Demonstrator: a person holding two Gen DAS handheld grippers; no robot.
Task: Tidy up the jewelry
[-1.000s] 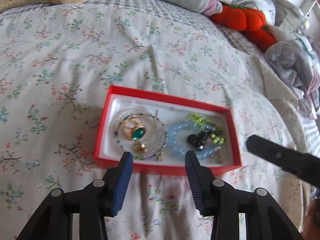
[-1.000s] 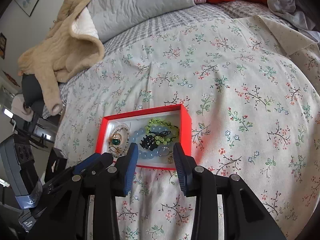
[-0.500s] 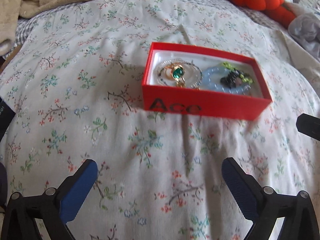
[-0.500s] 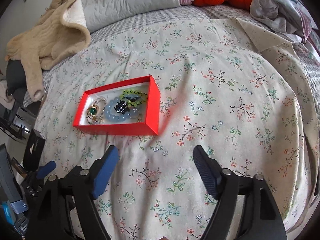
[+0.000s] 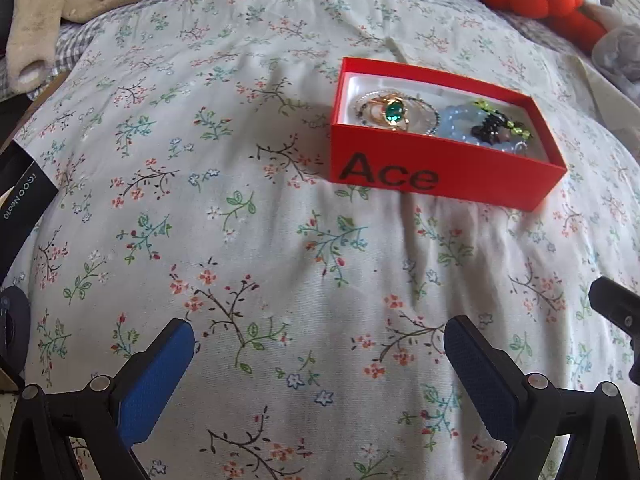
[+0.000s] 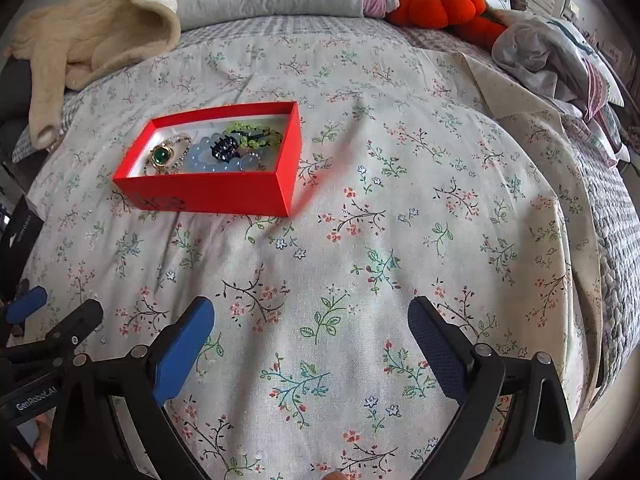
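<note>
Both our grippers have drawn back from the red box since a second ago and spread wide; our left gripper and right gripper now hover over the floral bedspread, gaping, holding nothing; the box sits well ahead, with the green-stone ring, blue bead bracelet and green beads inside.

"Ace" — red box, "GenRoboLAI" — left gripper
</note>
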